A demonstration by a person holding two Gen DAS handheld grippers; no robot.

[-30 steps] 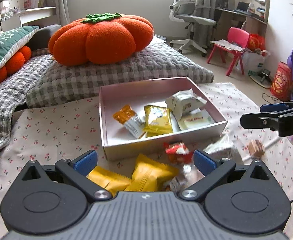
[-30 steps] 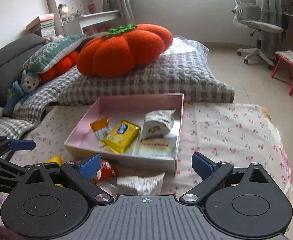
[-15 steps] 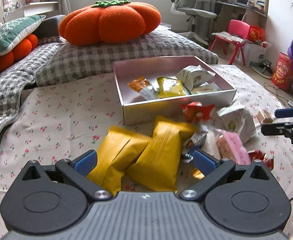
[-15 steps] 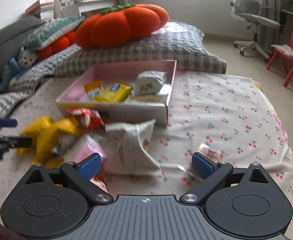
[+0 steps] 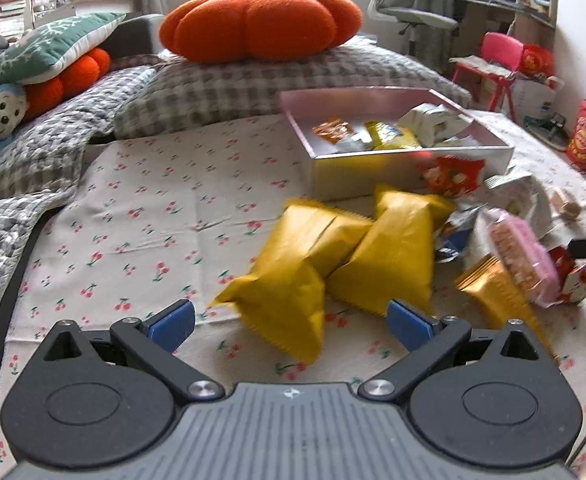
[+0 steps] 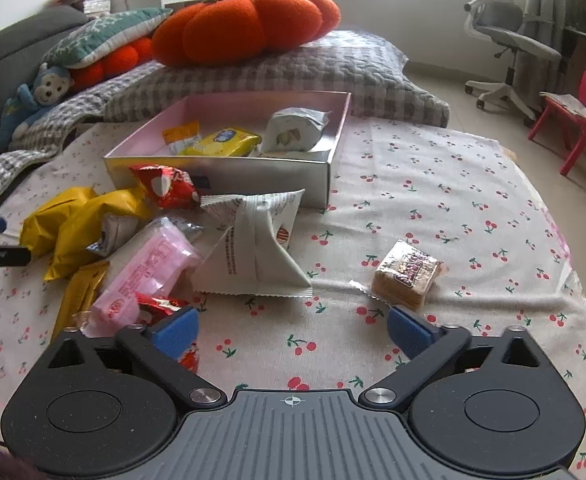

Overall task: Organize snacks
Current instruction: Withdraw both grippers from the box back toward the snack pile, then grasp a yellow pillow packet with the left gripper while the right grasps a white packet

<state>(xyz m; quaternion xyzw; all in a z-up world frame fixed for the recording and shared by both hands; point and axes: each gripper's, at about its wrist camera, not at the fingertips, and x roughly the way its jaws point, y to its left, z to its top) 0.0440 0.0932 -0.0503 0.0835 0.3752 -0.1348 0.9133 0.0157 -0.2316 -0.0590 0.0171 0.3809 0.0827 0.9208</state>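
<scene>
Two claws, both spread wide and holding nothing, are what we bring to the pile. Our left claw (image 5: 289, 322) sits just short of the nearer yellow pack (image 5: 293, 280), whose bottom corner pokes in between the open fingers; its long axis runs away from us and to the right, towards the box (image 5: 405, 168), so we judge the left hand the nearer one for it. A second yellow pack (image 5: 397, 252) leans against the first on its right. Our right claw (image 6: 291, 326) hangs over bare cloth (image 6: 433, 200), with a white pack (image 6: 253, 248) straight ahead and a brown biscuit pack (image 6: 407, 274) off to the right, near but not touching. Its left finger overlaps a small red wrapper (image 6: 157, 304) beside the pink pack (image 6: 149, 268). The box lies beyond, part filled. Motion blur smears the yellow packs in the left view, a gold pack (image 5: 497, 296) is partly hidden under the pink one, and we cannot read any labels.
</scene>
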